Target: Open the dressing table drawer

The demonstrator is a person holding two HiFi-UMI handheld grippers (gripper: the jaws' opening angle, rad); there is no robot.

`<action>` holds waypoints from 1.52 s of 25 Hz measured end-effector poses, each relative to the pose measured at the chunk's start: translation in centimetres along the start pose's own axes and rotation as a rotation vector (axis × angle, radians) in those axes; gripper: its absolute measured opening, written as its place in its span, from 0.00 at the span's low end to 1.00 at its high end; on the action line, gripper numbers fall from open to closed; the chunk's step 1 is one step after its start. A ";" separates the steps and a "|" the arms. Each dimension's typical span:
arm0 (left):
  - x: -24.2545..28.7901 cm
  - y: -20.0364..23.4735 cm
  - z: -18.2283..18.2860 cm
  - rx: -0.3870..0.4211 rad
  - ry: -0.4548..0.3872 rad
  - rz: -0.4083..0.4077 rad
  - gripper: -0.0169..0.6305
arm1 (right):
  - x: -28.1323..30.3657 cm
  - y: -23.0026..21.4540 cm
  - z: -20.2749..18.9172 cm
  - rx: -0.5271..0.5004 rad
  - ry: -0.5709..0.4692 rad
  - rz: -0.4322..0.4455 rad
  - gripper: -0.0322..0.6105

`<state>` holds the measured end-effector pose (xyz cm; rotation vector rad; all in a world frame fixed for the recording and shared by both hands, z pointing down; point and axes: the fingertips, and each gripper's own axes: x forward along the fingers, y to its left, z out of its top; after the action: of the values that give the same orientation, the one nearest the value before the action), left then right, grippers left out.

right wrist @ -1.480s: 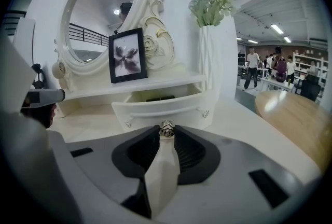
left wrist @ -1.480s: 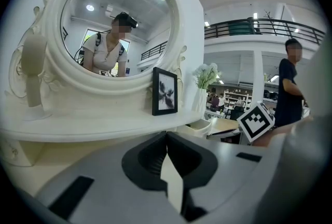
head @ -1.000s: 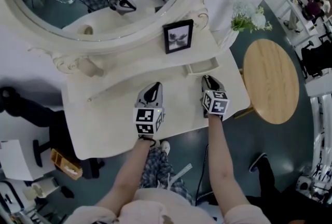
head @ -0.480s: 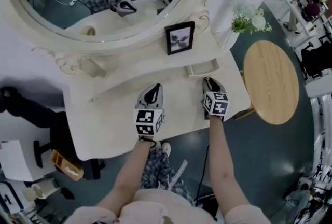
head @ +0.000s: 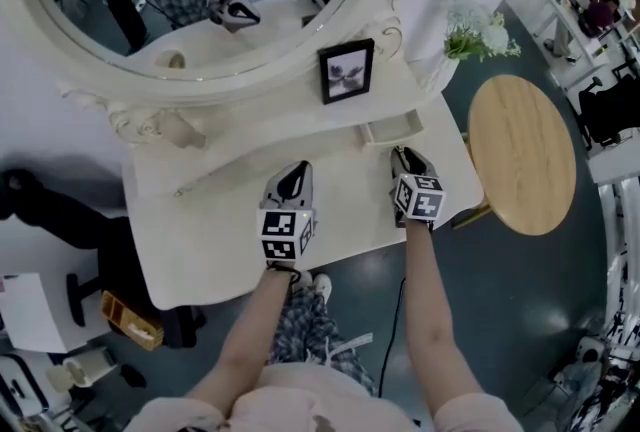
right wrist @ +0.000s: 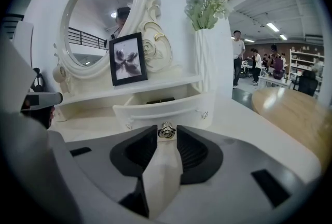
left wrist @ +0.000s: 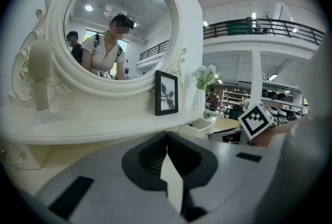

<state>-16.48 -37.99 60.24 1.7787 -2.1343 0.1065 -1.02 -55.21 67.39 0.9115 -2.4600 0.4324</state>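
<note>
Since the drawer (right wrist: 165, 108) stands pulled out from under the shelf, at the table's right end near the vase (right wrist: 203, 70), the opening looks mostly done, maybe fully. R gripper (right wrist: 167, 136) sits narrow on the knob (right wrist: 166, 130) at the centre of the drawer front. Its jaws are opening, w/ the knob between the tips and seemingly touching both, so the grip reads as about to let go. L gripper (left wrist: 166, 136) is closed tip to tip w/ nothing in it, low over the tabletop (head: 215, 220) well left of the drawer.

Handling, as I judge it: small drawer, prob. light and stiff, painted white w/ a curved front. It should slide w/ little force. Something dark lies inside at the back; can't tell what. The knob is small, round & metallic, so likely slippery for flat pads. Pinch it square across its sides and pull straight out, not up or sideways, or the drawer may bind. No other handle shows. Pulled too far it could drop out, since no stop is visible. The frame (right wrist: 127, 58) on the shelf above is upright & could topple if the table is jolted.
</note>
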 end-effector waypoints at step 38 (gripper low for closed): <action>-13.1 0.6 9.8 0.122 -0.180 -0.048 0.07 | -26.5 4.7 9.7 0.043 -0.540 -0.113 0.12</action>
<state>-17.32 -28.35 47.05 1.9750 -2.2501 0.0686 10.26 -42.28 44.52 1.3179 -2.8606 0.2179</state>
